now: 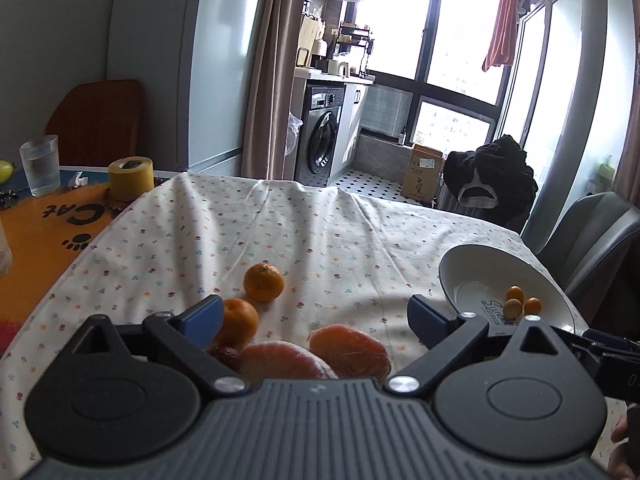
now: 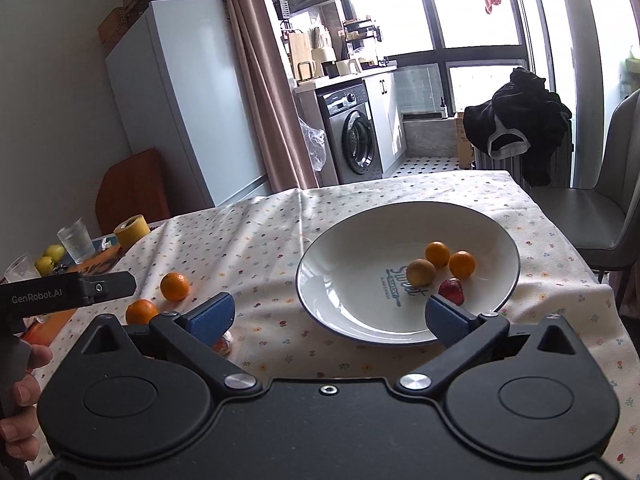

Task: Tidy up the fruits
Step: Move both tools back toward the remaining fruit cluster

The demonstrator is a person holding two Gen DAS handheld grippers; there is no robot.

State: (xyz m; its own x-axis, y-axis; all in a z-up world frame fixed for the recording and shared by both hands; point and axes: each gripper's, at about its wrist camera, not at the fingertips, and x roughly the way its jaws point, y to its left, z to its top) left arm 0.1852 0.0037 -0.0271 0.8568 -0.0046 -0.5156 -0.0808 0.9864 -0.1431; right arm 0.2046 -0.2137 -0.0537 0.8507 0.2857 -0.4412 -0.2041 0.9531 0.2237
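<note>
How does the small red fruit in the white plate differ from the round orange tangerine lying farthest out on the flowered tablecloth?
The small red fruit is dark red and lumpy; the round orange tangerine is bright orange and smooth. The red fruit looks smaller. It lies inside the white plate beside three small round fruits, while the tangerine sits on the flowered tablecloth, outside the plate. Neither is held: the left gripper and right gripper are both open.

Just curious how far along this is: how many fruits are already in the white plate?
4, clustered right of the plate's centre: two small orange ones, a yellowish-green one, and a red one nearest the camera, partly behind the right gripper's finger. More could hide behind it.
</note>
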